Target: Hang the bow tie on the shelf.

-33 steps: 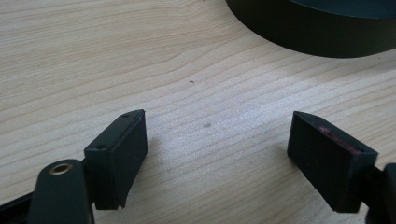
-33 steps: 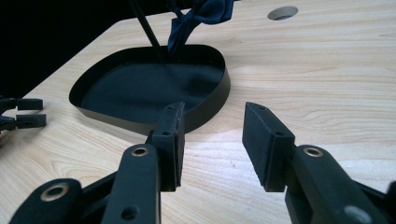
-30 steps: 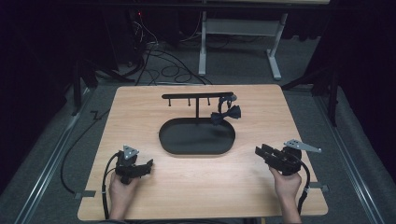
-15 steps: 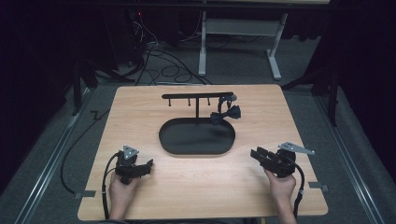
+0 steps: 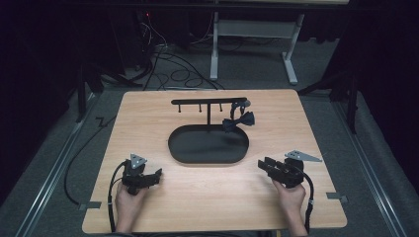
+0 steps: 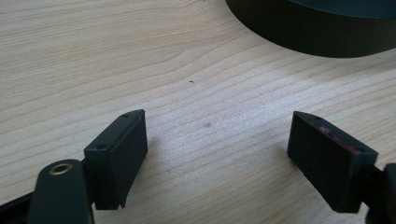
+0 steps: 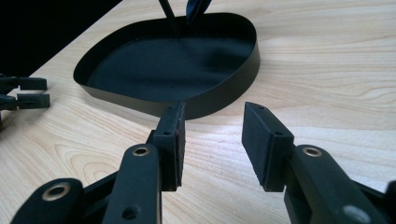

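A wooden surface (image 5: 148, 118) carries a black oval tray (image 5: 208, 145) near its middle, a little toward the far edge. A thin post rises from the tray's far side and bears a black crossbar (image 5: 207, 101) with small pegs under it. A dark bow (image 5: 238, 120) hangs from the bar's right end, above the tray's far right rim.

The left gripper (image 5: 153, 176) is near the surface's near left corner, held in the person's left hand (image 5: 129, 202), with its cable looping off to the left. In the left gripper view its fingers (image 6: 116, 156) stand wide apart over bare wood, holding nothing, and the tray's dark wall shows at the top right.

The right gripper (image 5: 263, 166) is near the near right corner, held in the right hand (image 5: 290, 196), and points toward the tray. In the right gripper view its fingers (image 7: 267, 145) are parted by a narrower gap, empty, just short of the tray's near rim. The tray is empty inside. The left gripper shows at the left edge of that view.

Both grippers are well apart from each other, one on each side of the tray.
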The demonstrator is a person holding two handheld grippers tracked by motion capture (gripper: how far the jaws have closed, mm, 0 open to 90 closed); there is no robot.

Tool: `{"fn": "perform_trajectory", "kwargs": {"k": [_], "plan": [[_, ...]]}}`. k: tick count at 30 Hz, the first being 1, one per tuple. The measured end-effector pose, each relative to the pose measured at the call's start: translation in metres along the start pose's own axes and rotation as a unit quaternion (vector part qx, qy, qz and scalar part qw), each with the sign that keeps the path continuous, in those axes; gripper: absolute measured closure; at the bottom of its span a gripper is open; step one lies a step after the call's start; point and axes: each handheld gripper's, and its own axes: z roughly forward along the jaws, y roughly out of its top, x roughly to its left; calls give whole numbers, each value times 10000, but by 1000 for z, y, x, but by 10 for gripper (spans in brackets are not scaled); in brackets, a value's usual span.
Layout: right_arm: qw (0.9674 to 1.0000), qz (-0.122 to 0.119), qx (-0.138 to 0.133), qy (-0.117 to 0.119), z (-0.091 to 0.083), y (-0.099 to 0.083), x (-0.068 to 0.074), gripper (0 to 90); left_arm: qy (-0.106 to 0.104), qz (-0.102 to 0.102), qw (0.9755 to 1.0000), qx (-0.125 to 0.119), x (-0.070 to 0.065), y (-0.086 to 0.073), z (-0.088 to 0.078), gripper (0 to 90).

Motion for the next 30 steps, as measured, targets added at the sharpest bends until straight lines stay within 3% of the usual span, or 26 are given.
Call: {"fn": "perform_trajectory", "kwargs": {"k": [30], "plan": [[9989,-185,419,-53,25,-8,11,614,-7,4,10000,1,0,0,0,205]]}}
